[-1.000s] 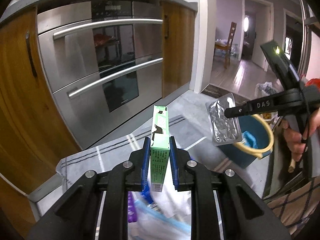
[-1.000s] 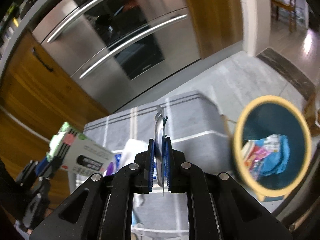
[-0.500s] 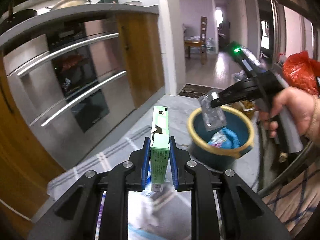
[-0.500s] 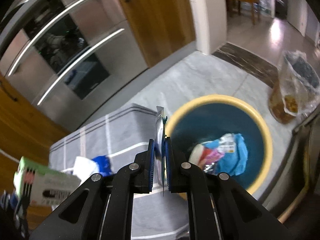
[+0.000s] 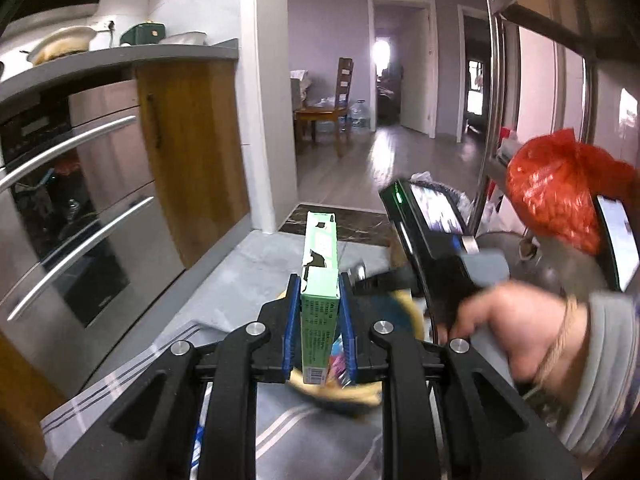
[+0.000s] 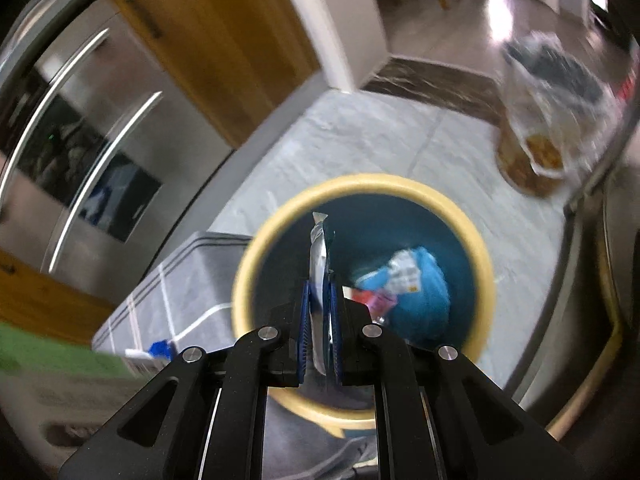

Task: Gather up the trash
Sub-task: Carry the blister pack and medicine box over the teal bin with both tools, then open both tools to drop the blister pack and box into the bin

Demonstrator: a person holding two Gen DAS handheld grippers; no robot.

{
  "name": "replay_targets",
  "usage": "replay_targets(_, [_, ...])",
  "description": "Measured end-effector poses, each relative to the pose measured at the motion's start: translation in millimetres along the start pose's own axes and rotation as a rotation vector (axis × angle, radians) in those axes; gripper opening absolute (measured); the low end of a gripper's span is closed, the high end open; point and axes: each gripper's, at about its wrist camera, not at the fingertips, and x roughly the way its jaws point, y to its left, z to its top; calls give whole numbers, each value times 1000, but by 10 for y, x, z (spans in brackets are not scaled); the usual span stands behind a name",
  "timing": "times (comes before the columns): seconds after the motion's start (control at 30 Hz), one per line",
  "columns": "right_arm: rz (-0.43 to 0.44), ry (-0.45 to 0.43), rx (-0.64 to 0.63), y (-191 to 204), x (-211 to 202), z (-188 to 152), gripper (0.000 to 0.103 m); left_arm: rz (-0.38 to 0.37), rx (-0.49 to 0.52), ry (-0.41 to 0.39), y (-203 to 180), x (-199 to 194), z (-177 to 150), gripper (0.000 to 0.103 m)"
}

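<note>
- Since a second ago both grippers have swung from the grey striped cloth (image 6: 176,280) toward the round blue bin with yellow rim (image 6: 486,276); it now sits centred under the right gripper (image 6: 319,332).
- Right gripper: jaws nearly closed, pinching a flat silver foil blister pack (image 6: 318,252) edge-on, long axis pointing forward over the bin's opening. Nearer arm; release looks next.
- Left gripper (image 5: 319,320): clamped on a tall green cardboard box (image 5: 320,276), upright, bin just below and beyond.
- Bin mostly hidden in the left view; right view motion-blurred.

**Two wrist views over one bin**

The left wrist camera looked level along the kitchen toward the doorway. The right wrist camera pointed down, close above the yellow-rimmed blue plastic bin (image 6: 362,190). Both caught that bin (image 5: 410,308) — and the stainless steel oven front (image 5: 80,216) (image 6: 92,120).
</note>
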Motion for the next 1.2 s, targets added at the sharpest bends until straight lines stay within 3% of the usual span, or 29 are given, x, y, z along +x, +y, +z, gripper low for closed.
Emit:
replay_targets(0.23, [-24, 56, 126, -418, 201, -21, 11, -5, -41, 145, -49, 807, -112, 18])
replay_targets(0.4, [-34, 69, 93, -339, 274, -30, 11, 16, -91, 222, -6, 1258, -401, 18])
replay_targets(0.67, [-51, 113, 53, -331, 418, -71, 12, 40, -37, 262, -51, 1530, -544, 18])
replay_targets(0.87, [-49, 136, 34, -300, 466, -87, 12, 49, -78, 265, 32, 1512, -578, 20])
replay_targets(0.93, [-52, 137, 45, -320, 470, -80, 15, 54, -86, 263, 62, 1510, -575, 30])
replay_targets(1.0, [-54, 131, 60, -341, 456, -71, 28, 66, -90, 258, 79, 1482, -580, 44])
replay_targets(1.13, [-62, 142, 74, -350, 471, -78, 43, 63, -92, 259, 100, 1409, -605, 45])
replay_targets(1.2, [-59, 138, 75, -349, 463, -74, 59, 66, -91, 259, 111, 1366, -624, 50])
